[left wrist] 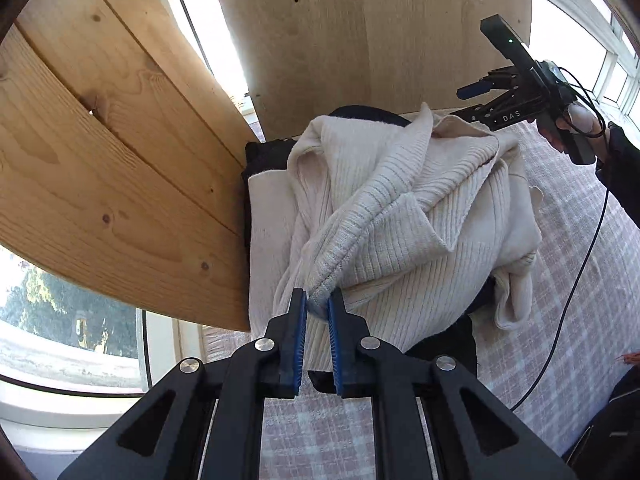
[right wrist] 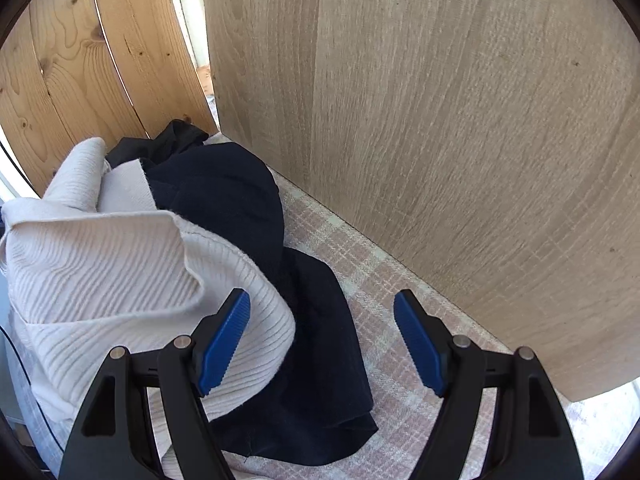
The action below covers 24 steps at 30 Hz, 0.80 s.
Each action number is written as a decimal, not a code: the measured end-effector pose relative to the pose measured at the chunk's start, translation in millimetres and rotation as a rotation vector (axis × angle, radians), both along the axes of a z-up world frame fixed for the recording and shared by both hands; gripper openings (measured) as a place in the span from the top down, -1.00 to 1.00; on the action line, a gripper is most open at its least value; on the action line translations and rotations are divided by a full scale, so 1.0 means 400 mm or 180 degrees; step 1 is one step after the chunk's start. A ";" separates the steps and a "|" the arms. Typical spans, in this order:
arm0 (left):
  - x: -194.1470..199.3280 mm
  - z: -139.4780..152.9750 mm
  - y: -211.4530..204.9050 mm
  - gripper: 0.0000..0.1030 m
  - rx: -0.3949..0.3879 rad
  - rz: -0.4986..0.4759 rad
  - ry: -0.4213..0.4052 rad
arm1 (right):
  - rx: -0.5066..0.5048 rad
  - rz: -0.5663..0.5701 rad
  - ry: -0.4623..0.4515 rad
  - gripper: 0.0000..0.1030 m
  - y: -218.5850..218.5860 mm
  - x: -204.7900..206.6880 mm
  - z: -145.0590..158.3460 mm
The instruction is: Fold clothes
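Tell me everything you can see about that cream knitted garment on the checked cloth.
The cream sweater is a ribbed knit, crumpled in a loose heap with folds and a flap turned over. It lies on the pink checked cloth, partly atop a dark navy garment, near the wooden panels. The left gripper has its blue fingers pinched on a ribbed edge. The right gripper is open above it.

Your cream ribbed knit sweater (left wrist: 404,216) lies over a navy blue fabric garment (right wrist: 320,344) on the pink-and-white plaid cloth surface (right wrist: 360,256); your black tongs (left wrist: 318,312) carry blue ridged pads (right wrist: 224,344).
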<state>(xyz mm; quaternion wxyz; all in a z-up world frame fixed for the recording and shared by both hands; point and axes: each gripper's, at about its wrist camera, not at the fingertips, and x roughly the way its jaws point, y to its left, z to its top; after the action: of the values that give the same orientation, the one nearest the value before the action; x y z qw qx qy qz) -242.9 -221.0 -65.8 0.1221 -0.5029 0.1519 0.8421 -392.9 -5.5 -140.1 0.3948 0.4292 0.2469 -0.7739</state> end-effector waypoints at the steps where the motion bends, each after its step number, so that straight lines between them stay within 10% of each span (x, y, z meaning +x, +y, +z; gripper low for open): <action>1: 0.002 -0.005 -0.002 0.78 -0.0037 0.0011 -0.0001 | 0.0031 0.0088 -0.0016 -0.44 -0.008 0.003 0.004; 21: 0.009 0.050 0.046 0.77 -0.0047 -0.0428 0.0148 | 0.0543 0.1021 -0.0189 -0.43 -0.169 0.020 -0.088; 24: -0.006 0.059 0.062 0.75 -0.0133 -0.0575 0.0187 | 0.0426 0.0977 -0.0441 -0.05 -0.156 0.009 -0.087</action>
<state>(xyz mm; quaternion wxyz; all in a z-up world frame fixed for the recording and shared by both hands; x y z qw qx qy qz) -245.3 -196.0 -42.1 0.1825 -0.4646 0.2177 0.8387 -389.2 -68.0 -174.7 0.4949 0.4641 0.3328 -0.6550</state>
